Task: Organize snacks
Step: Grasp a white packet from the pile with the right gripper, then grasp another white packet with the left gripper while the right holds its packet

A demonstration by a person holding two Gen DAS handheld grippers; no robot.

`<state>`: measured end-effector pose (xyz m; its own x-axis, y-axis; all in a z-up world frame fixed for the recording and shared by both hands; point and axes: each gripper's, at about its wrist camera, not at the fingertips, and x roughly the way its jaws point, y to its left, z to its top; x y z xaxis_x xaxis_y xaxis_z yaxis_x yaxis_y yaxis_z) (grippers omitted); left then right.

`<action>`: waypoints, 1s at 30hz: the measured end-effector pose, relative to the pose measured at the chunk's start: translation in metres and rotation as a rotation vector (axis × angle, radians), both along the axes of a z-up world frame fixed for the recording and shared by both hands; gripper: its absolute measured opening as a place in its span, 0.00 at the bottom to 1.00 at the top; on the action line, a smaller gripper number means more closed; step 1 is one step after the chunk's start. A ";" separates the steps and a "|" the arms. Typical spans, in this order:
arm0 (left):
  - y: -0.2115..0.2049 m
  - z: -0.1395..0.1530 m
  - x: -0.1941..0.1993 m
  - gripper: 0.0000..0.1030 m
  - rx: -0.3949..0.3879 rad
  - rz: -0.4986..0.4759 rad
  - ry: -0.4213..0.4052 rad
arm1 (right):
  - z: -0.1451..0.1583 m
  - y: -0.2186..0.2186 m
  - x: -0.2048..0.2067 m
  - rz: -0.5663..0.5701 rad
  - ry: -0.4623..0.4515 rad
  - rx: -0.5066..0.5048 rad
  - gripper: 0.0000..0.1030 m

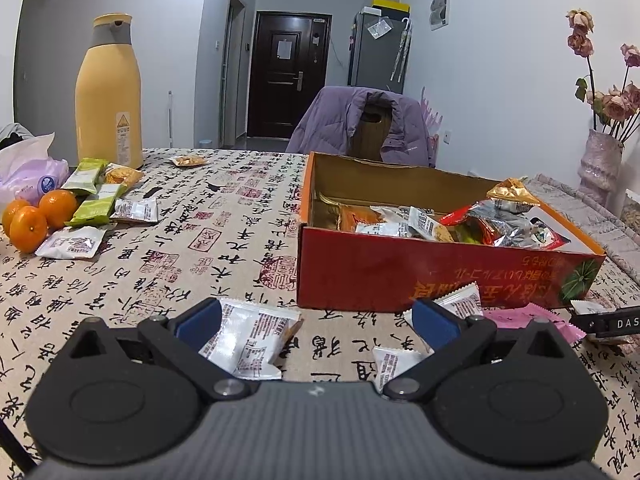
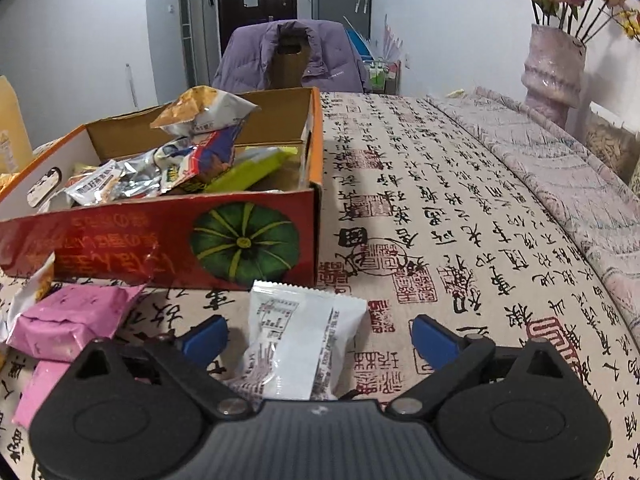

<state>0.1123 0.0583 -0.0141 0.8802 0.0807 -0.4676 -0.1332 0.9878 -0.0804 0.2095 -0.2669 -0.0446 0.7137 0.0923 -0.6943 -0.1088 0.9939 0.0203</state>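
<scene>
both wrist views sit low over the table, facing the red box [image 1: 440,272] both share, close up

A table [image 1: 248,216] spread with a cloth printed in black calligraphy and red seals carries an open red cardboard box [image 1: 400,276] of wrapped snacks. At the far left stand a tall yellow jug [image 1: 109,96], three oranges [image 1: 34,216], green bars [image 1: 94,200] and small white packets [image 1: 72,242]. In front of the box lie more white packets [image 2: 292,344] and pink packs [image 2: 68,320], while a patterned cloth [image 2: 560,176] covers the right edge below a vase [image 2: 554,68].
</scene>
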 end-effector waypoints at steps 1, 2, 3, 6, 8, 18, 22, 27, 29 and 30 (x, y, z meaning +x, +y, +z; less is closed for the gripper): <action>0.000 0.000 0.000 1.00 0.000 0.000 -0.001 | 0.000 0.001 -0.002 0.006 -0.006 -0.001 0.89; 0.000 0.000 0.000 1.00 -0.001 0.000 -0.001 | 0.000 0.002 -0.002 0.011 -0.012 0.000 0.86; 0.000 0.000 0.000 1.00 -0.002 0.000 0.000 | 0.001 0.002 -0.004 0.014 -0.016 0.005 0.85; 0.000 0.000 0.000 1.00 -0.001 0.001 -0.001 | 0.003 0.002 -0.007 0.021 -0.032 0.010 0.70; 0.000 0.000 0.000 1.00 -0.002 0.001 -0.001 | 0.005 0.002 -0.009 0.026 -0.042 0.012 0.56; 0.000 -0.001 0.000 1.00 0.001 0.005 -0.001 | 0.011 0.009 -0.027 0.056 -0.150 -0.004 0.45; 0.000 -0.001 -0.001 1.00 0.001 0.005 0.000 | 0.016 0.007 -0.033 0.049 -0.200 0.007 0.45; 0.000 0.003 -0.002 1.00 0.009 0.005 0.005 | 0.017 0.004 -0.036 0.043 -0.222 0.020 0.45; 0.000 0.005 -0.001 1.00 0.015 0.003 0.009 | 0.017 0.003 -0.037 0.041 -0.229 0.023 0.45; 0.000 0.006 -0.001 1.00 0.023 0.002 0.013 | 0.018 0.003 -0.038 0.040 -0.233 0.024 0.45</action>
